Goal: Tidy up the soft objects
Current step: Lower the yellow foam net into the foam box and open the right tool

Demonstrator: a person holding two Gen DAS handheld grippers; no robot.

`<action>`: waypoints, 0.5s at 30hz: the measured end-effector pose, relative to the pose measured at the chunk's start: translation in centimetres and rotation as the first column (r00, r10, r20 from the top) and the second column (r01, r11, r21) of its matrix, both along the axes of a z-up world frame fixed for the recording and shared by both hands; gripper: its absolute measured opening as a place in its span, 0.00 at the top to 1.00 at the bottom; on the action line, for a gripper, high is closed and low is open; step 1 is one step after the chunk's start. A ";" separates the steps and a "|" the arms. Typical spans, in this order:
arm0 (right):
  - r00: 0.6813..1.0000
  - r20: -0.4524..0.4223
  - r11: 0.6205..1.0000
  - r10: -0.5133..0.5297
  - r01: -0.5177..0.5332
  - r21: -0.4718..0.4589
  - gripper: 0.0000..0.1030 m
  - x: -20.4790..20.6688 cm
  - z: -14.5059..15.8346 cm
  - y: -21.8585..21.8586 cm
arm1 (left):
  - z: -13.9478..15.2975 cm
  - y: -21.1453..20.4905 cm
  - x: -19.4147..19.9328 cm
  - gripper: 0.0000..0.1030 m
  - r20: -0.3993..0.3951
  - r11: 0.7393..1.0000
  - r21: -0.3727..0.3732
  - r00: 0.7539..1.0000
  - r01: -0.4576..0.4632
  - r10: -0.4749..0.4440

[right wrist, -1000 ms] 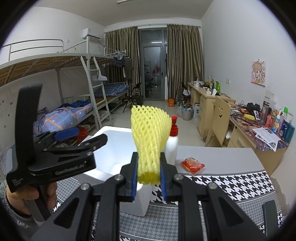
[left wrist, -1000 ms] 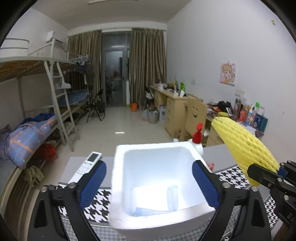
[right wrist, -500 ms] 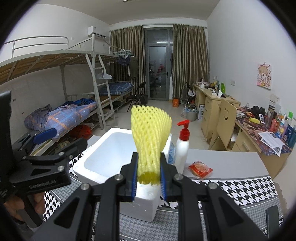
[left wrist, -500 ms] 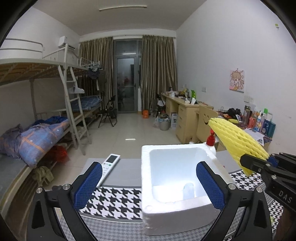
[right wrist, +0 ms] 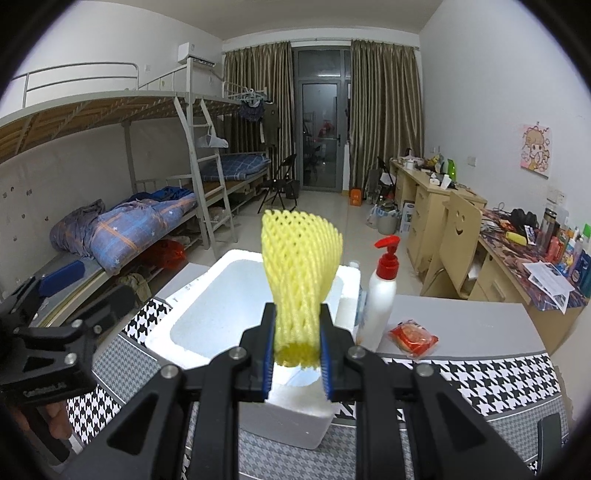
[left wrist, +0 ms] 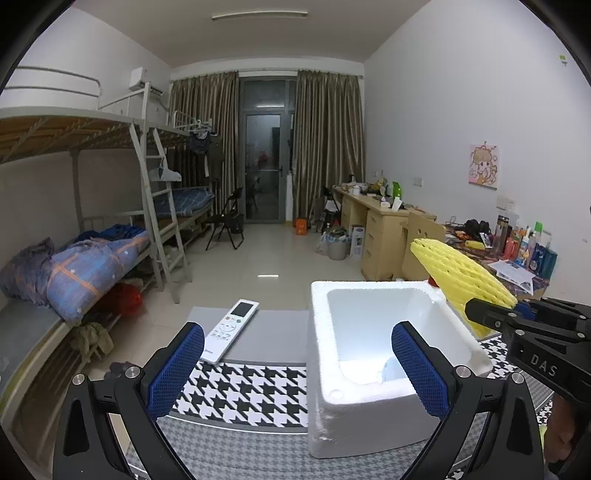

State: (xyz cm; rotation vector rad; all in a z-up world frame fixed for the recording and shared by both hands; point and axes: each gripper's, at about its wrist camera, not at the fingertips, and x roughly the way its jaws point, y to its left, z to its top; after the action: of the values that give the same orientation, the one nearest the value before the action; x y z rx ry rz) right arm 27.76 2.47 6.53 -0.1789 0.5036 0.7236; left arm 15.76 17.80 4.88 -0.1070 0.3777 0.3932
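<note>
Carry step: right tool [right wrist: 297, 352] clamped on the lower end of the yellow foam net [right wrist: 301, 273], held upright in the air at the near right edge of the white foam box [left wrist: 369, 365] on the tabletop [left wrist: 273, 332]. Left tool [left wrist: 295, 369] wide open, empty, straddling the box's left wall. Next, likely: shift the net over the opening, lower, let go.

Dormitory: white walls [left wrist: 424, 110], tiled floor [left wrist: 266, 254], bunk beds [left wrist: 92, 229] left, wooden desks [left wrist: 376, 229] right, brown curtains [left wrist: 328, 147], glass door [left wrist: 264, 166], ceiling lamp [left wrist: 258, 15].
</note>
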 end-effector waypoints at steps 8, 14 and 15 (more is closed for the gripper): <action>1.000 -0.021 1.000 0.000 0.000 -0.020 0.76 0.5 -0.3 1.4 | -0.6 0.9 -0.6 0.01 -0.011 1.000 0.001 1.000 -0.015 0.015; 0.999 -0.049 1.000 0.015 -0.016 -0.013 0.76 1.1 -0.7 2.3 | -0.8 1.7 -1.2 0.01 -0.009 1.000 -0.007 1.000 -0.025 0.025; 0.999 -0.048 1.000 0.019 -0.019 -0.014 0.76 1.1 -0.7 2.5 | -0.9 1.9 -1.3 0.01 -0.009 1.000 -0.010 1.000 -0.028 0.028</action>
State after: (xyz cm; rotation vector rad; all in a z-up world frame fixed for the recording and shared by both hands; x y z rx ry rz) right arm 28.85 4.92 5.80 -0.1804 0.5540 0.7442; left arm 14.49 19.70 3.96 -0.1209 0.3869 0.4196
